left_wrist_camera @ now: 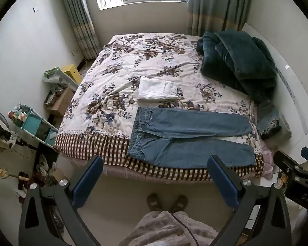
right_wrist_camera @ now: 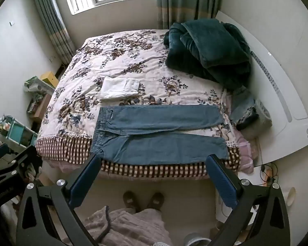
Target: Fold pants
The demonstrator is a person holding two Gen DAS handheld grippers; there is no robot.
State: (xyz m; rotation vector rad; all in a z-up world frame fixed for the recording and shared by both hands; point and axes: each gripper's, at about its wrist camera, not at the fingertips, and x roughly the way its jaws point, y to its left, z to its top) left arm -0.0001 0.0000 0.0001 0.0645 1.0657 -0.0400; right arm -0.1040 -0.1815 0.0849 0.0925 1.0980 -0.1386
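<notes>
Two grippers hang spread wide over the near edge of the bed (left_wrist_camera: 121, 65), and I have neither on cloth yet: the fold of the jeans (left_wrist_camera: 186, 139) has not begun. My left gripper (left_wrist_camera: 154, 176) and my right gripper (right_wrist_camera: 154, 174) both point steeply down, jaws at full spread with nothing between them, well short of the denim.

The jeans lie flat across the flowered quilt (right_wrist_camera: 121, 57) along the bed's near side, waistband to the left in both views, the two legs running to the right. They lie side by side with a narrow wedge of quilt showing between them, and the nearer leg reaches over the checked border at the bed's edge. The fabric looks smooth, with only slight creasing near the crotch.

I judge this the approach step. The next move, as I read it, calls for bringing both grippers down to one long edge, one near the waistband and one near the hem, and pinching the cloth so one leg can be carried over the other.

A folded white garment (left_wrist_camera: 157, 90) sits on the quilt just beyond the jeans, and a dark green blanket (right_wrist_camera: 207, 53) is heaped at the far right corner.
</notes>
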